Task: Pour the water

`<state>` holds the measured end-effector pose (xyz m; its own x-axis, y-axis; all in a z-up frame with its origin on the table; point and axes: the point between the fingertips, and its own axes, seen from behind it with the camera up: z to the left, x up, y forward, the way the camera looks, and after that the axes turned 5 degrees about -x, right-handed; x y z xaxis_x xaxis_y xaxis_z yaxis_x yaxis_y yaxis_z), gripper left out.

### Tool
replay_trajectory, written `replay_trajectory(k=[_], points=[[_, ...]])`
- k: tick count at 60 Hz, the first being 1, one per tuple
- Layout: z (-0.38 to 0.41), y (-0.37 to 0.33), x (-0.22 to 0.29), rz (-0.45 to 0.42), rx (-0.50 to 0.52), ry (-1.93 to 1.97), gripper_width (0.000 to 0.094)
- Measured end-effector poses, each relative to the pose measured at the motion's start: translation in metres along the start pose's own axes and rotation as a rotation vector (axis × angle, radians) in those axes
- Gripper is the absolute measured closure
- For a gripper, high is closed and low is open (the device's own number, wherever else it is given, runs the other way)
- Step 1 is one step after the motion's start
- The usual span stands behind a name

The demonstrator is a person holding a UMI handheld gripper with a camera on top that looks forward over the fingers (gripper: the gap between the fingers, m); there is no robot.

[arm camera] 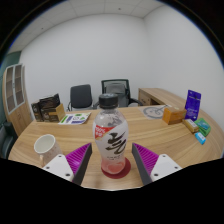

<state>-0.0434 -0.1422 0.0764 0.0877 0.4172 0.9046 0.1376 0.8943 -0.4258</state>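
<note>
A clear plastic bottle (111, 140) with a white cap and a label with black lettering stands upright on a round red coaster (114, 169) on the wooden table (150, 132). It stands between my fingers, with a narrow gap at each side. My gripper (112, 163) is open; its magenta pads (78, 157) flank the bottle's lower half. A white cup (44, 146) stands on the table to the left, beyond the left finger.
Books (47, 108) and papers lie at the table's far left. An orange box (174, 115), a purple package (192, 104) and small items sit at the right. Two office chairs (116, 92) stand behind the table. A shelf (14, 95) stands at the left wall.
</note>
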Motion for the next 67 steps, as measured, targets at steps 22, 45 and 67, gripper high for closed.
replay_trajectory(k=[22,45,67], points=[[0.018,-0.168,0.023,0.024,-0.036,-0.068,0.0084],[0.036,-0.317,0.012,0.058,-0.035,-0.088,0.0077],[0.017,-0.349,0.011,0.059,-0.064,-0.05,0.0081]])
